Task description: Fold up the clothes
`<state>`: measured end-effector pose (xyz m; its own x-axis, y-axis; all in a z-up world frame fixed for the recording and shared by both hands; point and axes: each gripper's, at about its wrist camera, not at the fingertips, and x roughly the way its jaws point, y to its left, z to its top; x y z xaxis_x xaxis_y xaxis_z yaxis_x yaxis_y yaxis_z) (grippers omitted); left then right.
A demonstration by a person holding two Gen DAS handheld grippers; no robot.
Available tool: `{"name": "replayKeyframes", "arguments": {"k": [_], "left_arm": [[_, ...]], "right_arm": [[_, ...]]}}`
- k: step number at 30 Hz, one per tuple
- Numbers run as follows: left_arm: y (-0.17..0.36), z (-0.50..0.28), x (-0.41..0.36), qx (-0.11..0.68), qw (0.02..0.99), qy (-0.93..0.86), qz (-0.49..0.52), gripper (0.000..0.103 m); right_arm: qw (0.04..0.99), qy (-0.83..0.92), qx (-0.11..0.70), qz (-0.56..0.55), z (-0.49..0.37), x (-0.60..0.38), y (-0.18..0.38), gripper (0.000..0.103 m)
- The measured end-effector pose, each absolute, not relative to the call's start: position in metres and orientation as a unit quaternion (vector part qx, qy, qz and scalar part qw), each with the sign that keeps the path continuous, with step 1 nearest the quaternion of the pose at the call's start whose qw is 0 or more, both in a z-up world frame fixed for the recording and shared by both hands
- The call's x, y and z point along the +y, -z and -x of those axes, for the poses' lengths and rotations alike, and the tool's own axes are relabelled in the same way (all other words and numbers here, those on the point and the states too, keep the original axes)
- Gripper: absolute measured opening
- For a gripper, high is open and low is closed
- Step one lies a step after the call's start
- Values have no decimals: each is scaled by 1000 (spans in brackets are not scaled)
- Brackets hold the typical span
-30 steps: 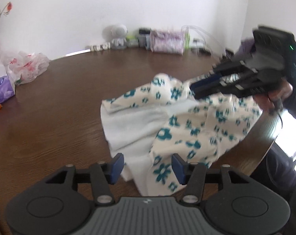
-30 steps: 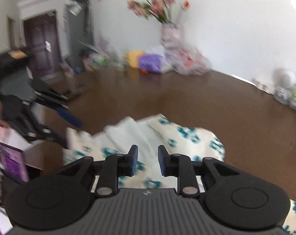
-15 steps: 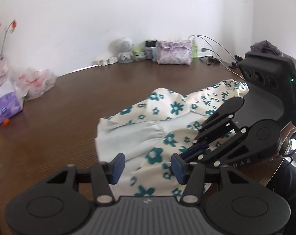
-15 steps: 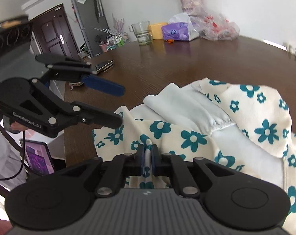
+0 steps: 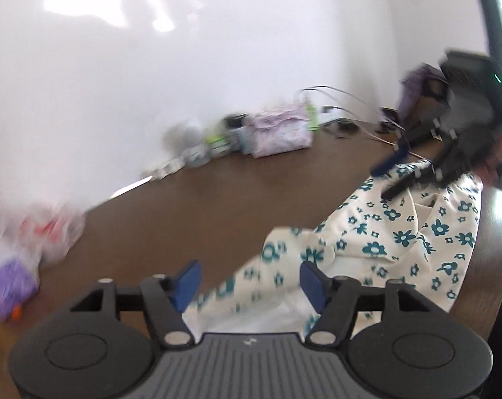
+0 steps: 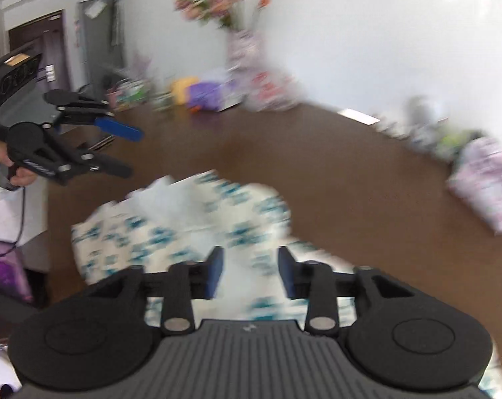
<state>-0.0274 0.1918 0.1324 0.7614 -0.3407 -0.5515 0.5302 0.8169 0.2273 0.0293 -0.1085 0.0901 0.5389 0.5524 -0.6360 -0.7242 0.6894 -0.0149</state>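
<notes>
My left hand-held gripper [image 5: 247,281] has its jaws opening, spread wide with nothing pressed between the blue pads; the near end of the floral garment [image 5: 384,242] lies below and between them, but I see no pinch on it. My right hand-held gripper [image 6: 251,271] is also opening, its pads standing apart above the cloth with only loose fabric showing in the gap, so I judge that neither tool has hold of anything. The garment lies in a rumpled, partly doubled heap on the brown desk [image 5: 191,212], running along the desk's near right edge as the left camera shows it, with pale lining exposed among the teal flowers. I judge the folding only partway through: some layers overlap, yet no edges line up and the outline is lumpy, so flattening and further folds are left. Both views are blurred, so I cannot make out seams or sleeves. Along the desk's far edge by the wall sit a patterned pouch [image 5: 279,131] and a flower vase [image 6: 244,50], well apart from the cloth.
</notes>
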Motion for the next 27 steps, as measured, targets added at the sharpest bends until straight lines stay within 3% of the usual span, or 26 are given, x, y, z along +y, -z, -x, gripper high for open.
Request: {"name": "replayKeyframes", "arguments": {"k": [3, 6, 13, 18, 20, 21, 24, 26, 27], "left_arm": [[-117, -43, 195, 316, 889, 274, -184, 65], [-101, -100, 211, 380, 875, 269, -128, 53], [-68, -135, 224, 454, 829, 314, -91, 58], [-63, -130, 213, 452, 825, 321, -109, 61], [-63, -125, 211, 453, 825, 318, -119, 54], [-63, -122, 209, 452, 823, 320, -125, 49], [-65, -111, 202, 444, 822, 324, -146, 30], [-67, -104, 195, 434, 825, 320, -171, 7], [-68, -101, 192, 428, 828, 315, -181, 5]], "right_arm": [[879, -327, 307, 163, -54, -154, -104, 45], [872, -288, 339, 202, -82, -202, -103, 49], [852, -303, 407, 127, -127, -296, -65, 49], [829, -344, 422, 124, -152, -273, -39, 48], [823, -352, 423, 139, -155, -263, -33, 43], [821, -357, 422, 144, -155, -261, -31, 33], [821, -367, 408, 157, -146, -258, -30, 12], [823, -368, 397, 169, -139, -256, -32, 5], [825, -368, 390, 175, -135, -256, -34, 4]]}}
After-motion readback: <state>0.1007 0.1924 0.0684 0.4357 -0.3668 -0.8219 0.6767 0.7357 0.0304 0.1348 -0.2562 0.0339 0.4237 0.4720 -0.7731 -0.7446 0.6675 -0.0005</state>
